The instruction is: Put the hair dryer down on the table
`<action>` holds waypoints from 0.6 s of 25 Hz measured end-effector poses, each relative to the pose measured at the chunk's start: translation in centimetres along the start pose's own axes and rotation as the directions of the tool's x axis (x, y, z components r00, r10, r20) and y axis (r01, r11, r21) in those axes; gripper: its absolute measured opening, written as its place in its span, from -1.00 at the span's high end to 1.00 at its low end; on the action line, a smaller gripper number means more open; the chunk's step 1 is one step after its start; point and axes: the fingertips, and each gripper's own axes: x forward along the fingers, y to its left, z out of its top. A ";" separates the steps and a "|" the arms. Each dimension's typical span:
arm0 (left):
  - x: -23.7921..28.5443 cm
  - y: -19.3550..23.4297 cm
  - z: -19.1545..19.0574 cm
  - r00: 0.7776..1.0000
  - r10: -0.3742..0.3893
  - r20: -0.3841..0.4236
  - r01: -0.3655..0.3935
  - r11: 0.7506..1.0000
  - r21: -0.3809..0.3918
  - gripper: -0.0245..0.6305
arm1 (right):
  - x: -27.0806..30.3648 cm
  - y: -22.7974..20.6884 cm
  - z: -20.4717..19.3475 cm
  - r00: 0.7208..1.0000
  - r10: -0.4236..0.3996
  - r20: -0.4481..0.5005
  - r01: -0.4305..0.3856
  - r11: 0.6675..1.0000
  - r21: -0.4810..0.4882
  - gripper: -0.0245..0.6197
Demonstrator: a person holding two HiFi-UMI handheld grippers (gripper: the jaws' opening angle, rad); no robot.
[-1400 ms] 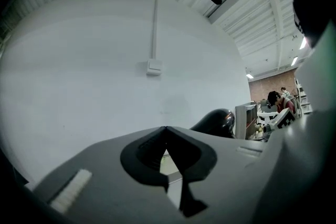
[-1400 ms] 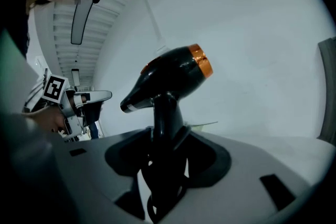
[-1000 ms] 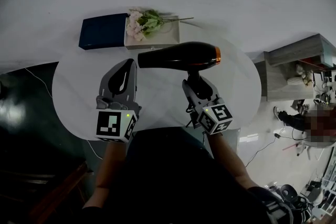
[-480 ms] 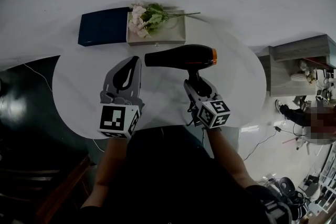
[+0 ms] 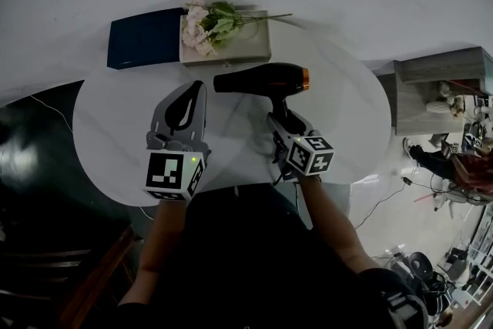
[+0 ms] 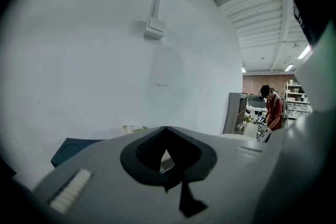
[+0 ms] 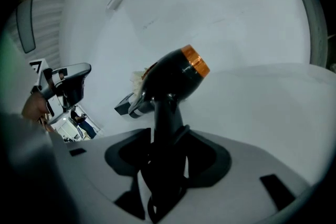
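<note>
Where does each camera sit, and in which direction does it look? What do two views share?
Head view: on the person's head, looking steeply down at the table; both arms, left gripper, right gripper show.
Left gripper view: on that gripper, looking along its shut, empty jaws toward the wall.
Right gripper view: on that gripper, looking along jaws shut on the hair dryer.
Shared: head and right gripper views both show the hair dryer.

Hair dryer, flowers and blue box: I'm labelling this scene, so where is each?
hair dryer [image 5: 258, 78]: head view, middle of its black barrel.
flowers [image 5: 197, 33]: head view, the pink blooms.
blue box [image 5: 142, 42]: head view, middle of its top face.
</note>
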 end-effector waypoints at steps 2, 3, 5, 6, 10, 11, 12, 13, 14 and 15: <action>0.2 -0.1 -0.1 1.000 -0.005 -0.002 0.005 1.000 -0.002 0.89 | 0.3 -0.5 -0.3 1.000 -0.005 -0.019 0.005 1.000 0.023 0.27; 0.3 -0.1 -0.1 1.000 -0.007 -0.003 0.007 1.000 -0.003 0.89 | 0.4 -0.7 -0.4 1.000 -0.007 -0.028 0.008 0.999 0.033 0.27; 0.5 0.0 -0.2 1.000 -0.009 -0.006 0.009 1.000 -0.005 0.89 | 0.7 -0.9 -0.6 0.999 -0.008 -0.040 0.010 0.998 0.054 0.27; 0.6 0.0 -0.2 1.000 -0.009 -0.007 0.009 1.000 -0.005 0.89 | 0.9 -1.0 -0.7 0.999 -0.005 -0.043 0.008 0.998 0.068 0.27; 0.5 0.2 -0.3 1.000 -0.009 -0.012 0.009 1.000 -0.005 0.89 | 1.2 -1.3 -1.2 0.998 0.013 -0.058 -0.006 0.992 0.123 0.27; 0.5 0.2 -0.3 1.000 -0.009 -0.012 0.009 1.000 -0.004 0.89 | 1.3 -1.4 -1.3 0.998 0.016 -0.061 -0.008 0.991 0.136 0.27; 0.4 0.2 -0.3 1.000 -0.008 -0.013 0.008 1.000 -0.004 0.89 | 1.3 -1.5 -1.4 0.998 0.018 -0.064 -0.008 0.989 0.149 0.27; 0.4 0.2 -0.4 1.000 -0.008 -0.013 0.008 1.000 -0.003 0.89 | 1.4 -1.6 -1.6 0.998 0.020 -0.067 -0.009 0.987 0.162 0.27; 0.3 0.2 -0.4 1.000 -0.007 -0.013 0.007 1.000 -0.003 0.89 | 1.5 -1.7 -1.8 0.997 0.022 -0.069 -0.010 0.984 0.176 0.27; 0.3 0.3 -0.4 1.000 -0.007 -0.014 0.007 1.000 -0.003 0.89 | 1.5 -1.8 -2.0 0.997 0.024 -0.070 -0.010 0.982 0.189 0.27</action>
